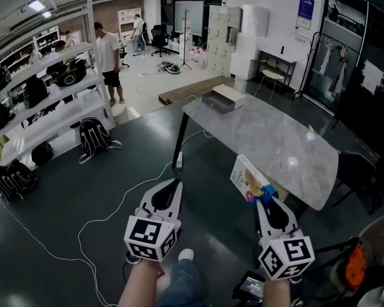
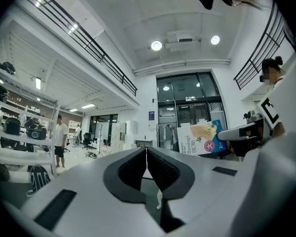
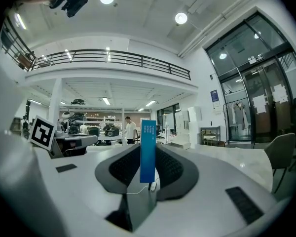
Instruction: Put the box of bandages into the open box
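The bandage box (image 1: 249,180), white and blue with a pink dot, hangs over the floor just short of the marble table's (image 1: 275,142) near end. My right gripper (image 1: 262,201) is shut on its lower corner. In the right gripper view the box's blue edge (image 3: 148,150) stands upright between the pads. The left gripper view shows the box's printed face (image 2: 199,138) off to the right. The open cardboard box (image 1: 224,98) sits on the far end of the table. My left gripper (image 1: 176,183) is shut and empty, level beside the right one.
White shelves (image 1: 48,101) with bags and gear line the left side. A person (image 1: 107,59) stands by them, and a black backpack (image 1: 93,136) lies on the floor. A white cable (image 1: 125,203) runs over the dark floor. A chair (image 1: 355,174) stands at the right.
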Demonstrator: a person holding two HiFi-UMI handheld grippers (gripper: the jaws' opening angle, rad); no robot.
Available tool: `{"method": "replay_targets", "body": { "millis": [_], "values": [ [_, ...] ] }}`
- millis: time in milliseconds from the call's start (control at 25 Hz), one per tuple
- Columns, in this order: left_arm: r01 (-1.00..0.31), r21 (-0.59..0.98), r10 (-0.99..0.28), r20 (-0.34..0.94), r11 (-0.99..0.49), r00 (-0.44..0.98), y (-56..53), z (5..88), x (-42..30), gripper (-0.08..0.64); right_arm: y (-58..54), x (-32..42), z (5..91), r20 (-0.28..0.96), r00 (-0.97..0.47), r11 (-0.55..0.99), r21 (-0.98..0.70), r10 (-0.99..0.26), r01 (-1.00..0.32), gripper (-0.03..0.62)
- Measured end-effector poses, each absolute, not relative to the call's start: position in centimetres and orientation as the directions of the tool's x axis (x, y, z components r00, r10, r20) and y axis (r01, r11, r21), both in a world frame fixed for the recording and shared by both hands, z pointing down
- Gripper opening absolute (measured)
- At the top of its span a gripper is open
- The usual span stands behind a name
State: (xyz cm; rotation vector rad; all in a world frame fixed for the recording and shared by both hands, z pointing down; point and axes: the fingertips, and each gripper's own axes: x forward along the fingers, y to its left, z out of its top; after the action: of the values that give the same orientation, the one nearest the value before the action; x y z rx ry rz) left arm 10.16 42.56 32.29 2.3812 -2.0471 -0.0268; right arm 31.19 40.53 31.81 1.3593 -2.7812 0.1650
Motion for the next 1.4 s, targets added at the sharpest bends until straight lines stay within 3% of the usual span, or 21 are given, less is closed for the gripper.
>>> {"method": "replay_targets", "body": {
  "millis": [640, 1400],
  "values": [
    [-0.988, 0.024, -0.988, -0.031, -0.155, 0.154, 22.8, 31.2, -1.6, 0.017, 21.9, 20.3, 29.5, 0.078, -0.599, 0.594, -0.073, -0.797, -0.801, 0.106],
    [-0.972, 0.067, -0.974, -0.014, -0.227, 0.227, 11.2, 34.9, -6.9, 0.018, 8.2, 16.0, 32.1, 0.113, -0.558, 0.544, -0.131, -0.822, -0.829, 0.106]
  ]
}}
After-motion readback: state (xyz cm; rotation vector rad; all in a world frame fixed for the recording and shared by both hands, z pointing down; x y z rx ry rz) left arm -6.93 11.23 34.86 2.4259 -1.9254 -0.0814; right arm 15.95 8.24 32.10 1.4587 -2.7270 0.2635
